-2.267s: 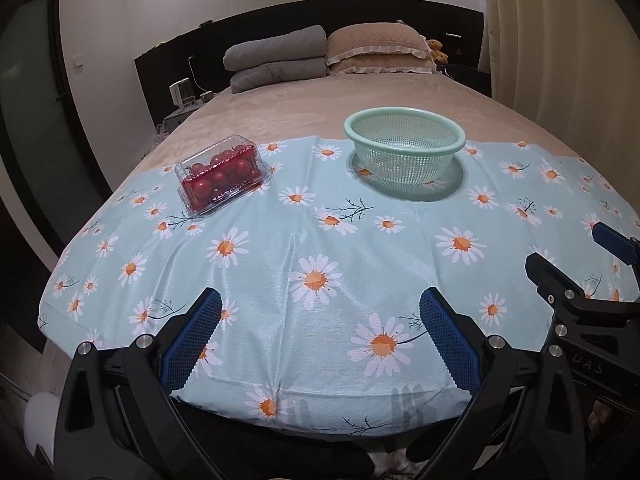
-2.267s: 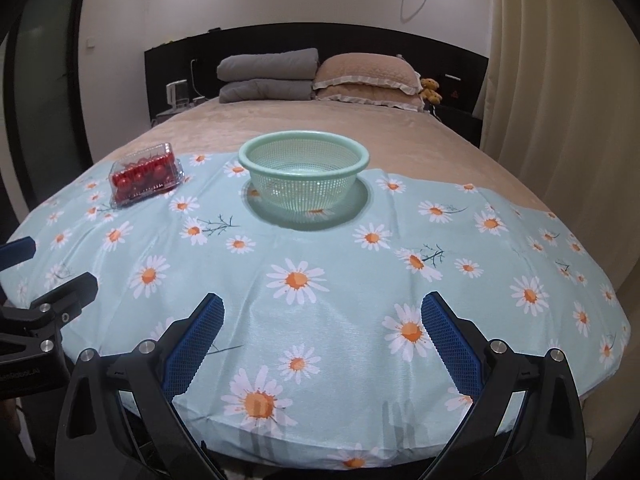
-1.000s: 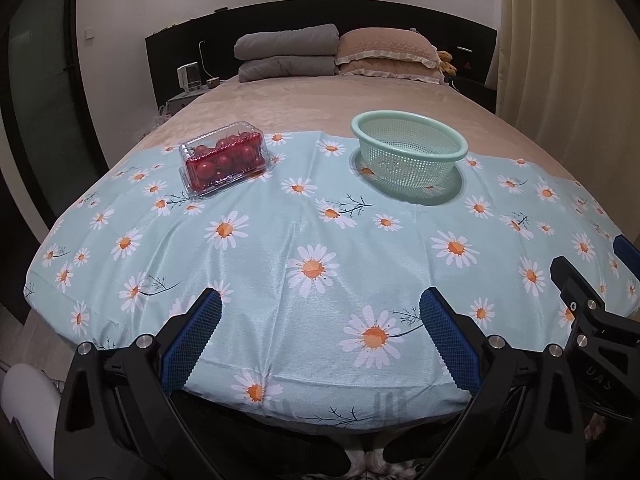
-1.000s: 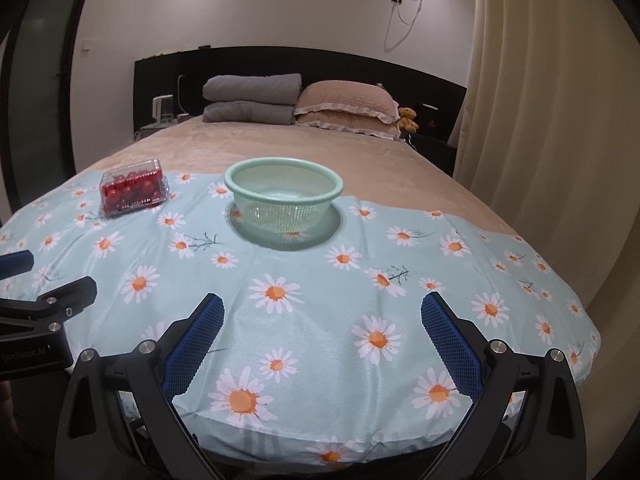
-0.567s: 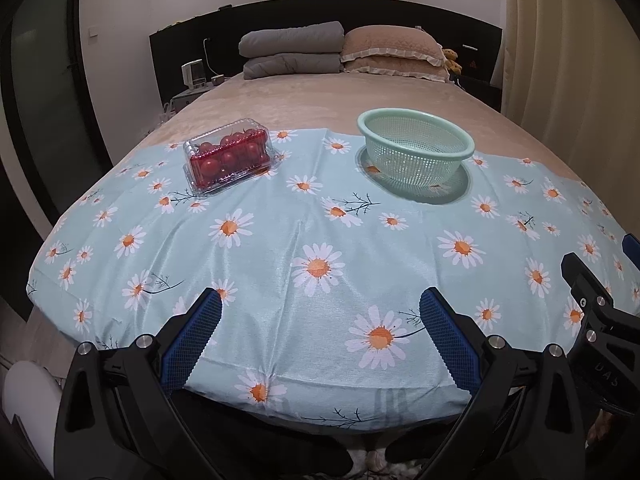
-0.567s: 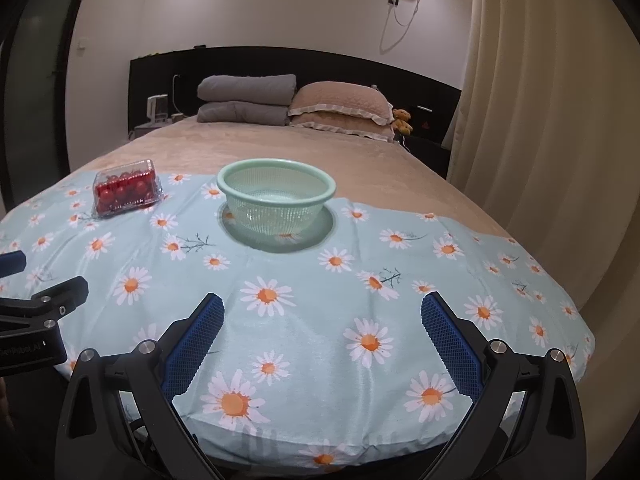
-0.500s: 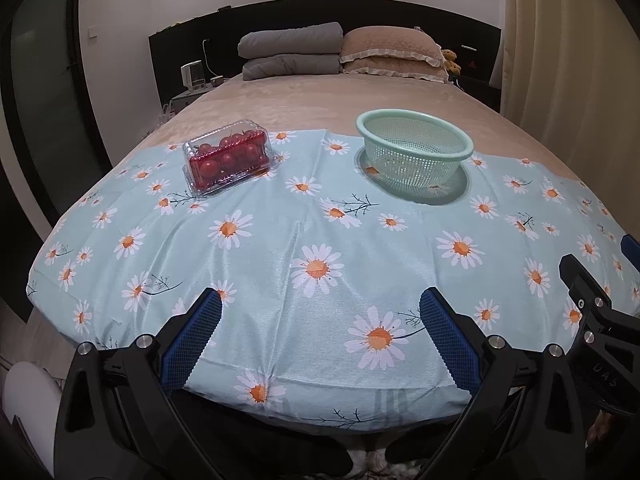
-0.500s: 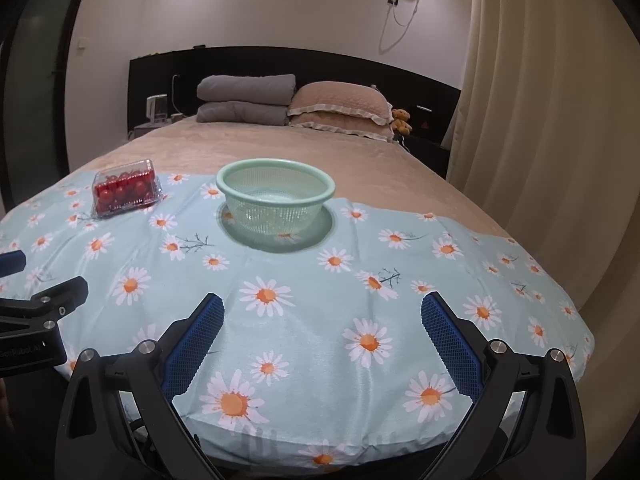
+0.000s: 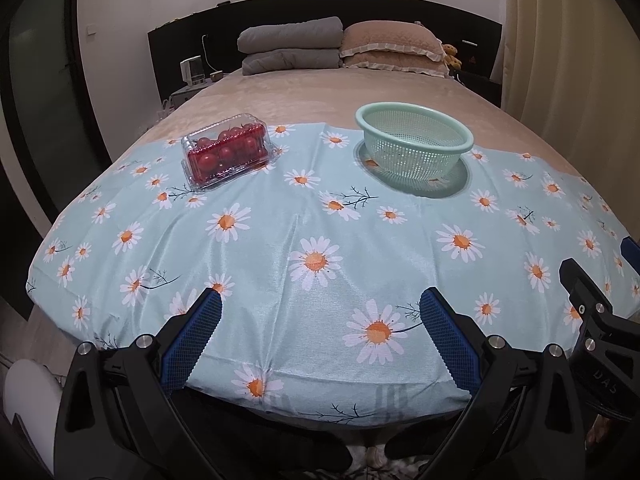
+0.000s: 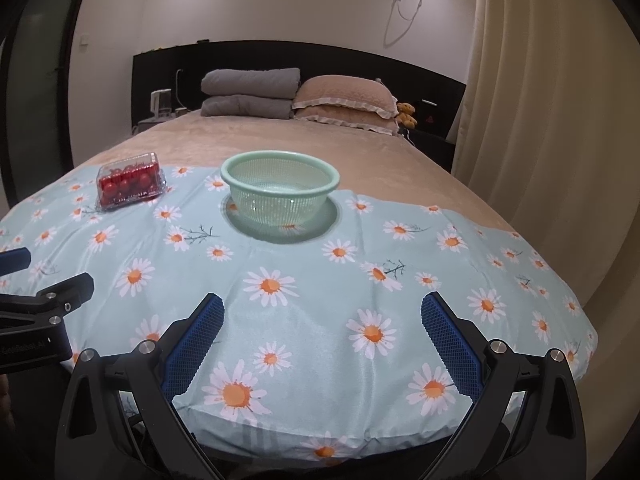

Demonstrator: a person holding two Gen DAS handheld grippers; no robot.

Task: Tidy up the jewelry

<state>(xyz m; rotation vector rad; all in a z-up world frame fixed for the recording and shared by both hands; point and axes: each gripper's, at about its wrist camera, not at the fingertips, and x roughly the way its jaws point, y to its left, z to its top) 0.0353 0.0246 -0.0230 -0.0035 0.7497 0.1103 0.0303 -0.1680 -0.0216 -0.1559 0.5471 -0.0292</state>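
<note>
No jewelry shows in either view. A clear plastic box of red cherry tomatoes (image 9: 226, 152) (image 10: 129, 185) lies shut at the far left of the daisy-print cloth (image 9: 312, 240) (image 10: 320, 280). To its right stands an empty pale green mesh basket (image 9: 414, 143) (image 10: 280, 188). My left gripper (image 9: 316, 330) hangs open over the cloth's near edge, nothing between its fingers. My right gripper (image 10: 322, 330) is open too, beside it on the right, equally far from both objects.
The cloth covers the foot of a bed with a beige cover (image 10: 288, 140). Grey folded blankets (image 9: 292, 44) and beige pillows (image 9: 394, 50) lie at the black headboard. A curtain (image 10: 560, 120) hangs on the right; a nightstand (image 9: 188, 88) stands at the left.
Both grippers have pulled back and risen slightly, so more of the bed and room shows. Their jaws stay open. The box and basket have not moved.
</note>
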